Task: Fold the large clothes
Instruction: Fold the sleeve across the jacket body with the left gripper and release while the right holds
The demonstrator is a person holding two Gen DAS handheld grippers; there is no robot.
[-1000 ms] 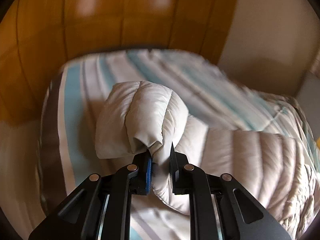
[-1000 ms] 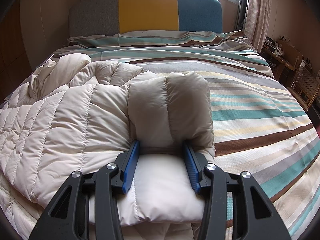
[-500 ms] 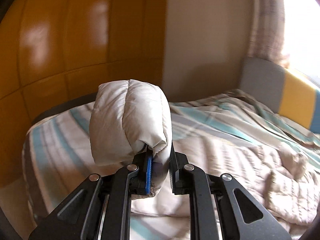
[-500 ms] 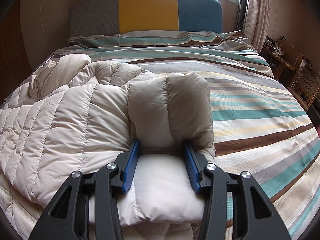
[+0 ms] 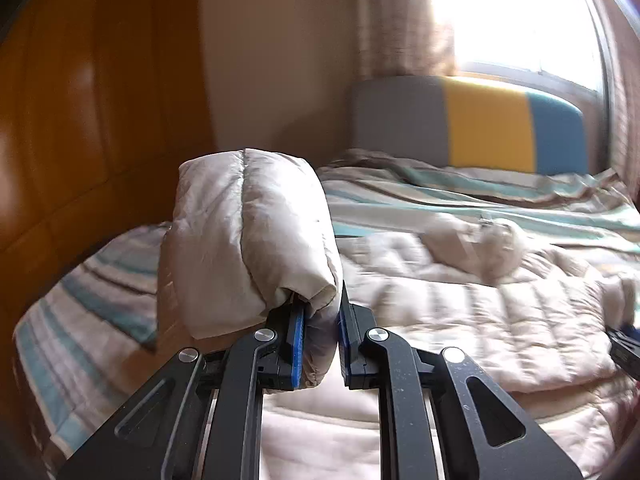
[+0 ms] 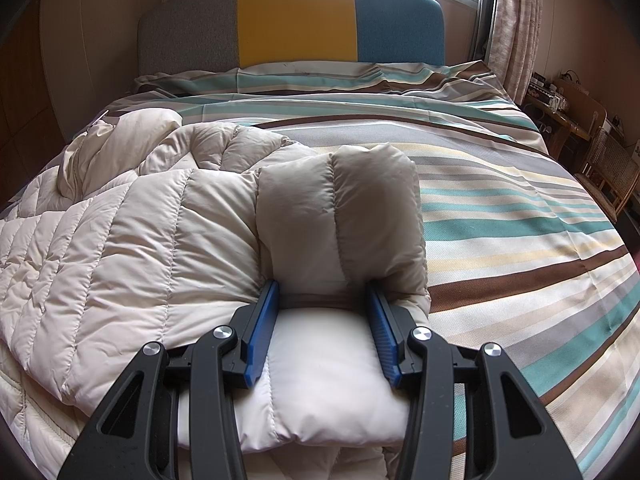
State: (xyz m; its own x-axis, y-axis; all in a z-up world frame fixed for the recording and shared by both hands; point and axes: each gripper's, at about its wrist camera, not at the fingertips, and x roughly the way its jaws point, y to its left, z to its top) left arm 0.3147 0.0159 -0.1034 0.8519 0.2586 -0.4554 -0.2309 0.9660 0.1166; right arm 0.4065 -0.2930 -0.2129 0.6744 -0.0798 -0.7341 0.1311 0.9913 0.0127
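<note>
— From the left wrist view, what is that side doing?

— The left hand-held gripper is pinched almost fully closed on a puffy fold of the cream down jacket, lifted clear of the bed. The rest of the jacket lies spread on the striped cover, nearer us than the headboard. The picture is smeared, so I judge the fold is mid-carry.

— How should that carry go?

— Bring the fold across level with the far edge, I think, and set it down flat rather than letting the padding bunch; it is slippery, springy stuff.

— And the right wrist view?

— The right hand-held gripper sits about half open, clamped across a thick quilted bundle of the same down jacket, on the near part of the bed, well short of the headboard. It looks like the anchor; I'd hold it firm there so the jacket doesn't slide.
</note>
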